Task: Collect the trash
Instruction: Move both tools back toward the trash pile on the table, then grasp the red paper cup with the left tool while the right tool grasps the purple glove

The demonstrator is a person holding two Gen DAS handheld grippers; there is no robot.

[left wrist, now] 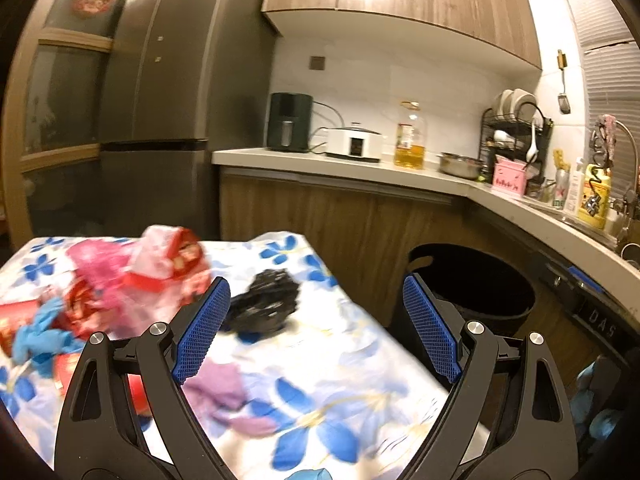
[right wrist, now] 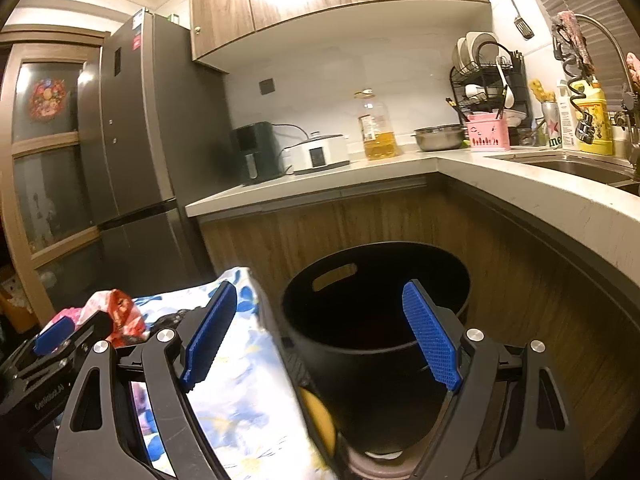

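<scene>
Crumpled black plastic bag (left wrist: 266,306) lies near the far right edge of the floral-cloth table (left wrist: 344,364). Red-pink wrappers (left wrist: 160,272) and a blue glove (left wrist: 44,334) are heaped toward the left edge, blurred. Purple scrap (left wrist: 228,392) at mid-table is hard to make out. Black bin (right wrist: 376,312) stands just beside the table's right edge, its inside dark. Left gripper (left wrist: 316,328) is spread wide, nothing between the pads. Right gripper (right wrist: 320,334) is spread wide over the bin, empty.

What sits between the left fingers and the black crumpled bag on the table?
Nothing but bare floral tablecloth: left wrist view shows the black crumpled bag just past the open left gripper, no trash between.
</scene>
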